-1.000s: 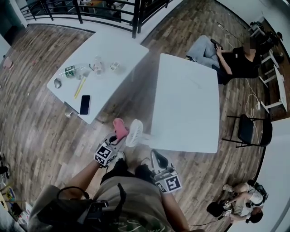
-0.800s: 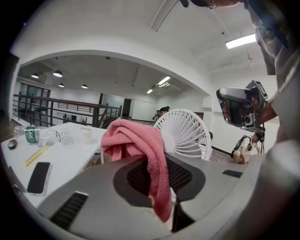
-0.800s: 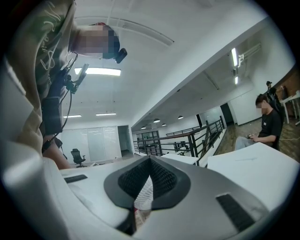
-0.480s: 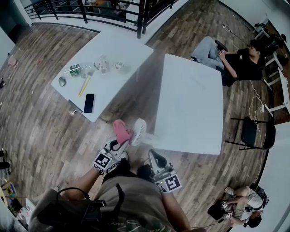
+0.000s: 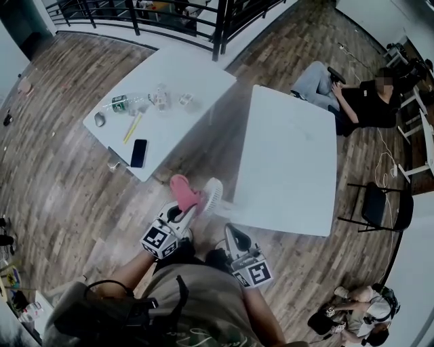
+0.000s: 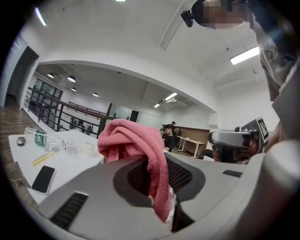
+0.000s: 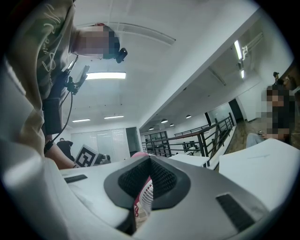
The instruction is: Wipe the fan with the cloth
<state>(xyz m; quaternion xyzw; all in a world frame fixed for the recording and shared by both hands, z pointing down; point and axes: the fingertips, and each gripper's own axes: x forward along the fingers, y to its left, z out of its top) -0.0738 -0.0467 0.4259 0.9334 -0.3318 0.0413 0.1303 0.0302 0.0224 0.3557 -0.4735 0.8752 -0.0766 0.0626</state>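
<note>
A small white round fan (image 5: 211,196) stands at the near corner of the right-hand white table (image 5: 291,156). My left gripper (image 5: 184,207) is shut on a bunched pink cloth (image 5: 182,190), which sits against the fan's left side. In the left gripper view the cloth (image 6: 136,140) drapes over the left gripper's (image 6: 161,187) jaws and hides the fan. My right gripper (image 5: 230,234) hangs just below the fan, shut with nothing in it. In the right gripper view the right gripper (image 7: 147,180) points level, and a bit of pink cloth (image 7: 139,153) shows above its jaws.
A second white table (image 5: 176,88) to the left carries a phone (image 5: 138,153), a bottle (image 5: 122,104), a pen and small glasses. A person sits beyond the right table (image 5: 359,95). A black chair (image 5: 376,203) stands at the right, and a black railing (image 5: 169,13) runs along the far side.
My left gripper has lifted the pink cloth up along the fan's side. The right gripper has stayed where it was. The head camera has shifted a little.
</note>
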